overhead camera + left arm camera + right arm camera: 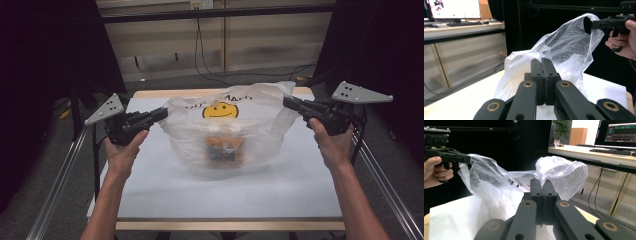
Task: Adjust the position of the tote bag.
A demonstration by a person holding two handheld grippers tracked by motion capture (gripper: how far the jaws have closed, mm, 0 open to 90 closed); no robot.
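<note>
A clear plastic bag (225, 125) printed with a yellow smiley face (220, 110) rests on the white table top (225, 192), with a clump of orange and dark items (225, 147) showing through it. My left gripper (162, 114) is shut on the bag's left upper edge. The right gripper (287, 102) is shut on its right upper edge. In the left gripper view my jaws (541, 61) press together against crumpled film (564, 42), and the other gripper (587, 25) pinches the far handle. The right gripper view mirrors this: closed jaws (540, 182), bag (564, 175), far gripper (467, 159).
Metal rails (60, 180) run along both sides of the table. Cables (205, 60) trail over the floor behind it, below a pale wall. Black curtains hang at both sides. Desks with monitors (456, 8) stand farther off.
</note>
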